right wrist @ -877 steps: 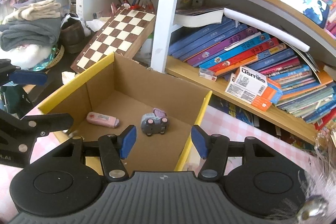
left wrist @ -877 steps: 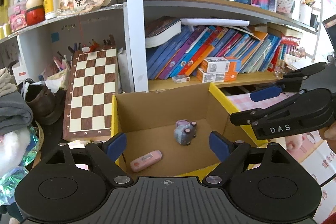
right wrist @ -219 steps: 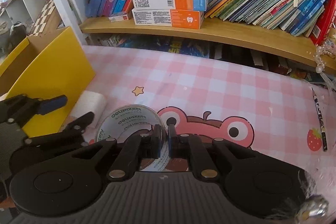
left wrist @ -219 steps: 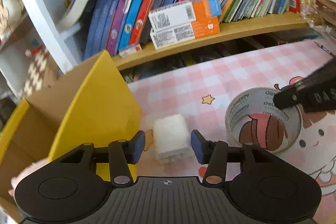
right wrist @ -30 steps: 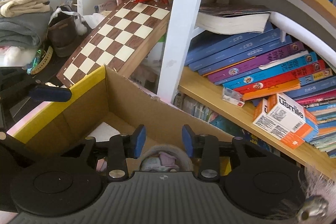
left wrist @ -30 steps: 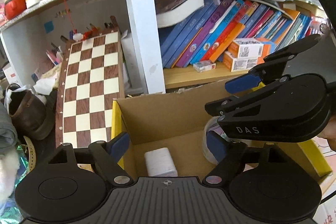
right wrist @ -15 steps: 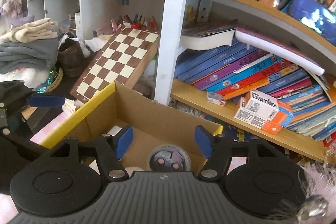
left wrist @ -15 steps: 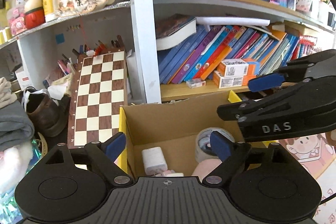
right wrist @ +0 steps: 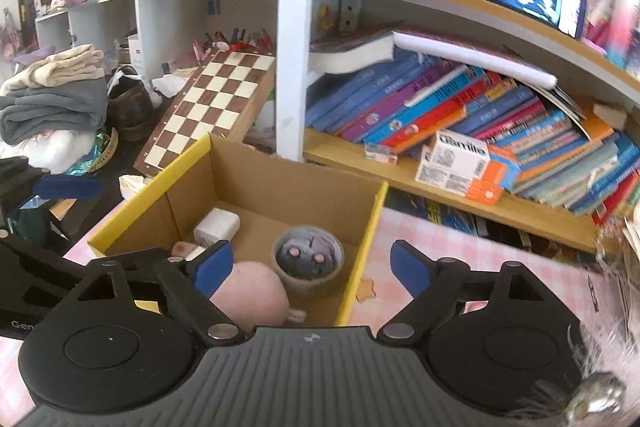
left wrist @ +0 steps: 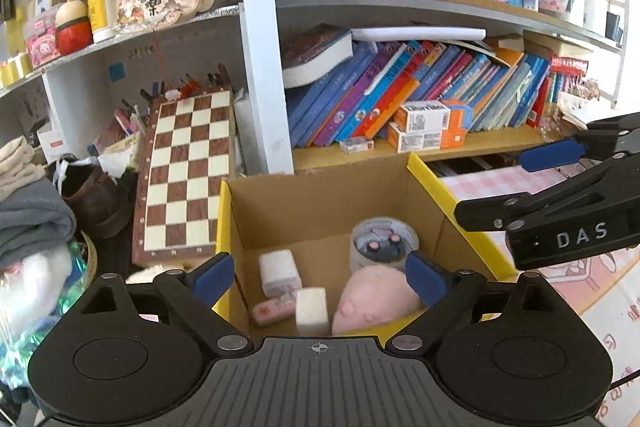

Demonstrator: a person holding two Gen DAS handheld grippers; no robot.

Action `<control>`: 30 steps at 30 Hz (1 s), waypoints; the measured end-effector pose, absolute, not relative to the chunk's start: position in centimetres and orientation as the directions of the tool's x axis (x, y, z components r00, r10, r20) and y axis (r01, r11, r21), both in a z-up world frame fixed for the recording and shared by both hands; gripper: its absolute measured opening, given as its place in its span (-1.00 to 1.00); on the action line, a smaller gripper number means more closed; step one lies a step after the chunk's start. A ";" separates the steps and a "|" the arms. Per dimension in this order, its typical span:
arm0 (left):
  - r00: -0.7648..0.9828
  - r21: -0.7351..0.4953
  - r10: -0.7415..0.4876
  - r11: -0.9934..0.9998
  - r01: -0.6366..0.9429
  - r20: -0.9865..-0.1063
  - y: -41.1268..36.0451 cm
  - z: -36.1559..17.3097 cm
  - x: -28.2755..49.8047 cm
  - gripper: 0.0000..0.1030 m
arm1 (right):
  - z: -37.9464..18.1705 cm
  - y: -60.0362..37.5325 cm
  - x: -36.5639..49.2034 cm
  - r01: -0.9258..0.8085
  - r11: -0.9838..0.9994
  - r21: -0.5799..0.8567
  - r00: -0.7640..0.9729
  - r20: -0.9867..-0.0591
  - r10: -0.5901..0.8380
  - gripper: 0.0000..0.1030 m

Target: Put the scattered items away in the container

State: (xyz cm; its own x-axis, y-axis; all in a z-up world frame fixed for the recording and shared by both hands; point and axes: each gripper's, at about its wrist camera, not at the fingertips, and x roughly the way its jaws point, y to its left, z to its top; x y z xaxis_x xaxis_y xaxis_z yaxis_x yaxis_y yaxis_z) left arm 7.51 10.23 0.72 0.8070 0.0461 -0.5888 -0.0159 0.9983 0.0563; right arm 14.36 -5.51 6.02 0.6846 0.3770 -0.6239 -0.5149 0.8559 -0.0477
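Cardboard box (left wrist: pixel 320 203) with yellow-faced flaps stands open-topped on a pink checked cloth (right wrist: pixel 472 251), in front of a bookshelf (left wrist: pixel 440 147) and beside a tilted chessboard (left wrist: pixel 188 175). Left gripper (left wrist: pixel 318 273) hovers above the near edge of the box, its blue-padded fingers spread wide and holding nothing. Right gripper (right wrist: pixel 308 267) is likewise spread and empty, poised over the box's right wall; in the left wrist view it appears at the right, above the yellow flap. Inside the box lie a roll of tape (left wrist: pixel 384 245) encircling a small grey toy (left wrist: pixel 380 241), a pink plush (left wrist: pixel 374 301) just in front of the roll, two white blocks (left wrist: pixel 280 273) (left wrist: pixel 312 311) near the left wall, and a pink eraser-like bar (left wrist: pixel 272 311) touching the nearer block.
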 end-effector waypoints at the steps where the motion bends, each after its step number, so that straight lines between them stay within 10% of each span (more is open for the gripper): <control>1: 0.804 0.054 0.044 0.998 -0.015 -0.593 10.1 0.6 7.3 0.84 | 5.9 -5.8 14.2 -0.508 0.860 -0.041 0.684 -0.627 0.374 0.71; 30: 0.720 0.051 0.067 0.998 -0.044 -0.691 2.3 -2.7 5.5 0.85 | 0.9 -16.8 11.2 -0.347 0.938 0.001 0.633 -0.737 0.235 0.89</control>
